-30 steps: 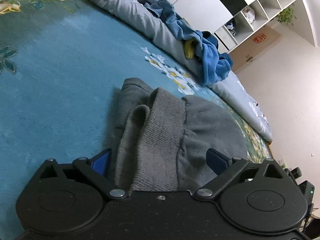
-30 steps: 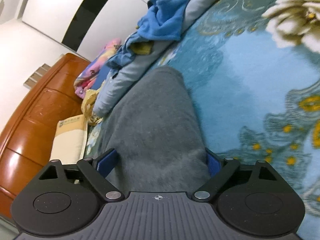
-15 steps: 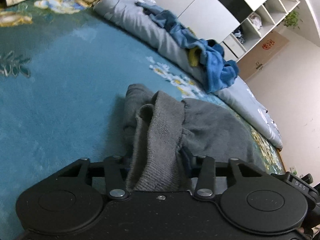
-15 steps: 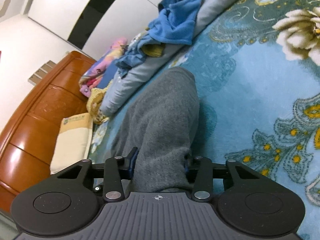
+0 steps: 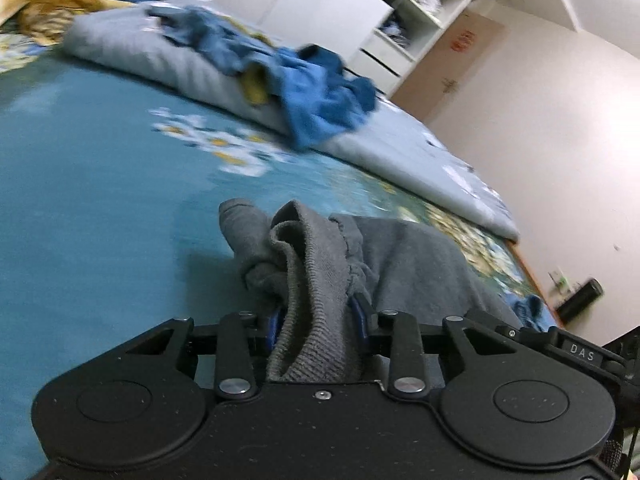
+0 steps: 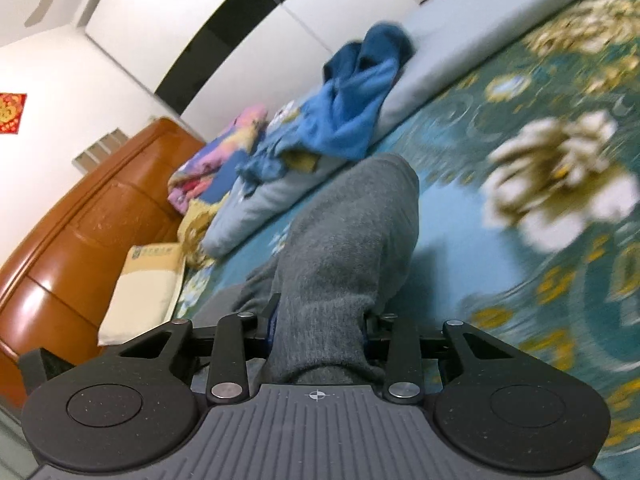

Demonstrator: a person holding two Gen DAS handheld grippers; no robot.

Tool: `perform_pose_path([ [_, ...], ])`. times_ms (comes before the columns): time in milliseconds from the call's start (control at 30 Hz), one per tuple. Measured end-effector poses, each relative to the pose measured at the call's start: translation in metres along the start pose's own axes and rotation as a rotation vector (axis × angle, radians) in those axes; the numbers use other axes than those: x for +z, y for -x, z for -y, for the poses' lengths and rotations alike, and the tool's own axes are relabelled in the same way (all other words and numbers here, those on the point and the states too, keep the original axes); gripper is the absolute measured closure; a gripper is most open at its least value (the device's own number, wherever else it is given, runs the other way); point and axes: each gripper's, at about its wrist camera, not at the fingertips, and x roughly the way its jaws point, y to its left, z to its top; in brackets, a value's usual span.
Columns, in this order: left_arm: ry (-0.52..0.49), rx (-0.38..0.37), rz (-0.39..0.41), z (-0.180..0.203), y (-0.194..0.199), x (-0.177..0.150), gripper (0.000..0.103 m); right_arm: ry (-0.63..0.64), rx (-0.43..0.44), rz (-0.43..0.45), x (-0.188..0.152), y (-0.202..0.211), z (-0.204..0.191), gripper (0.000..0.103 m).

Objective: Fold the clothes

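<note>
A grey knit garment [image 5: 404, 256] lies on the teal flowered bedspread [image 5: 88, 208]. My left gripper [image 5: 316, 320] is shut on its ribbed hem [image 5: 316, 288], which bunches up between the blue pads. My right gripper [image 6: 318, 322] is shut on the other end of the grey garment [image 6: 344, 240], a ribbed cuff, and holds it a little above the bedspread [image 6: 520, 280]. The fingertips are mostly hidden by cloth in both views.
A folded pale grey quilt [image 5: 168, 56] lies along the far side with a blue garment [image 5: 320, 100] heaped on it; both also show in the right wrist view [image 6: 352, 112]. A wooden headboard [image 6: 80, 232], a pillow [image 6: 140, 288] and white shelves [image 5: 420, 8] stand beyond.
Both grippers went from open around the grey garment to shut on it. Both have since lifted and tilted up, raising the cloth off the bedspread.
</note>
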Motion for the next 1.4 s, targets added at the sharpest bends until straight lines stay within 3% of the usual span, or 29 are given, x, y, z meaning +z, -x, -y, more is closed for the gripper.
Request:
perform_pose_path([
  [333, -0.139, -0.182, -0.043, 0.133, -0.069, -0.004, 0.072, 0.081, -0.104, 0.118, 0.055, 0.102, 0.060, 0.072],
  [500, -0.176, -0.295, -0.052, 0.210, -0.109, -0.002, 0.072, 0.126, -0.186, 0.165, 0.104, 0.159, 0.097, 0.072],
  [633, -0.211, -0.427, -0.059, 0.277, -0.144, 0.000, 0.072, 0.171, -0.252, 0.182, 0.146, 0.203, 0.125, 0.072],
  [767, -0.302, -0.525, -0.052, 0.336, -0.182, -0.006, 0.072, 0.208, -0.319, 0.180, 0.184, 0.241, 0.157, 0.072],
  [933, -0.351, -0.555, -0.012, 0.384, -0.223, -0.031, 0.072, 0.249, -0.391, 0.204, 0.216, 0.262, 0.197, 0.072],
  [1067, -0.364, -0.479, -0.075, 0.382, -0.257, -0.061, 0.072, 0.197, -0.431, 0.195, 0.226, 0.259, 0.248, 0.072],
  [1200, -0.380, -0.426, -0.073, 0.363, -0.270, -0.072, 0.070, 0.089, -0.456, 0.187, 0.213, 0.255, 0.300, 0.072],
  [1333, -0.343, -0.389, -0.116, 0.347, -0.277, -0.072, 0.065, 0.019, -0.423, 0.226, 0.202, 0.260, 0.330, 0.060],
  [1400, -0.348, -0.366, -0.129, 0.348, -0.280, -0.074, 0.062, 0.017, -0.445, 0.232, 0.199, 0.260, 0.332, 0.053],
])
